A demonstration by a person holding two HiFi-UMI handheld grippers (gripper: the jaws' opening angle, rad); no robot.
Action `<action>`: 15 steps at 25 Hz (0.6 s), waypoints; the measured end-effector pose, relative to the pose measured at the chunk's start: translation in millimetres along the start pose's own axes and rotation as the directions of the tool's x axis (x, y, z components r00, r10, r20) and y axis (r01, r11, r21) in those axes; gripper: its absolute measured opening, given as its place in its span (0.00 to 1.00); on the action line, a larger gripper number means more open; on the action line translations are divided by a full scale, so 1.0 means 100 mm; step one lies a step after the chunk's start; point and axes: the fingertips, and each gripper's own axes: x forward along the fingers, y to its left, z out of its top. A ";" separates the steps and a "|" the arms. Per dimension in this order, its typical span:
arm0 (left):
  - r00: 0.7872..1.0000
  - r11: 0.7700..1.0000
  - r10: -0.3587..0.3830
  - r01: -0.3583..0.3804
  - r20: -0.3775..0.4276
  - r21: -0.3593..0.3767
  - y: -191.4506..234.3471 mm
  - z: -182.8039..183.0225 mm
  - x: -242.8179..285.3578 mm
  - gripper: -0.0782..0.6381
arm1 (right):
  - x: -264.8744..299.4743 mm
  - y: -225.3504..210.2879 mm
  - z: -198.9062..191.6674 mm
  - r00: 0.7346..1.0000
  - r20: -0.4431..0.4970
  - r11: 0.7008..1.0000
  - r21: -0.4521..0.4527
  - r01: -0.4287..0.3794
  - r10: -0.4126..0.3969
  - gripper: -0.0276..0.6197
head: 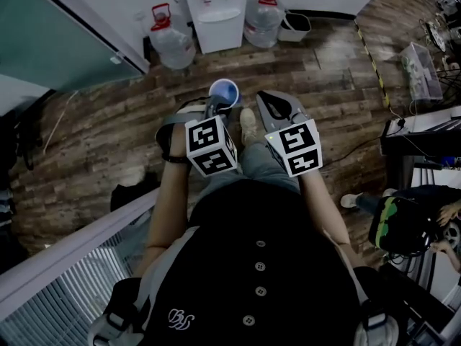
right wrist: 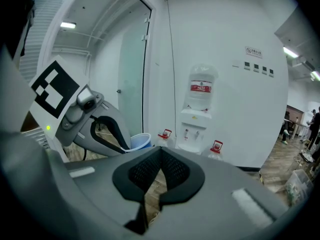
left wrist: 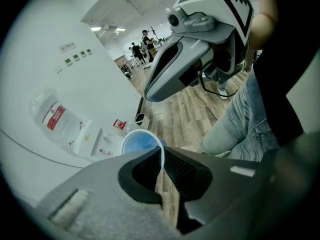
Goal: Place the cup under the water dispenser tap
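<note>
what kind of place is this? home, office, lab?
Probably an office or lab workspace, not a home: a water dispenser with spare water jugs on either side of it, a glass partition, and a desk with cables at the right edge.

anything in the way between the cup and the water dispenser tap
Nothing visible. The cup, pinched by its rim in the left gripper, faces the water dispenser across bare wooden floor. One water bottle and a second bottle flank the dispenser, off the straight path.
</note>
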 end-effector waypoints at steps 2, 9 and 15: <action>1.000 1.000 -0.004 0.004 -0.003 0.003 0.13 0.01 0.11 0.13 | 0.13 -0.15 0.03 1.000 0.005 1.000 0.004 -0.002 0.002 0.04; 1.000 1.000 -0.018 0.018 -0.017 0.024 0.72 0.09 0.51 0.13 | 0.72 -0.64 0.32 0.999 0.035 1.000 -0.002 -0.025 0.025 0.04; 0.999 0.999 -0.015 0.016 -0.051 0.031 1.35 0.08 0.78 0.13 | 1.20 -0.97 0.50 0.997 0.009 0.995 -0.057 -0.078 0.079 0.04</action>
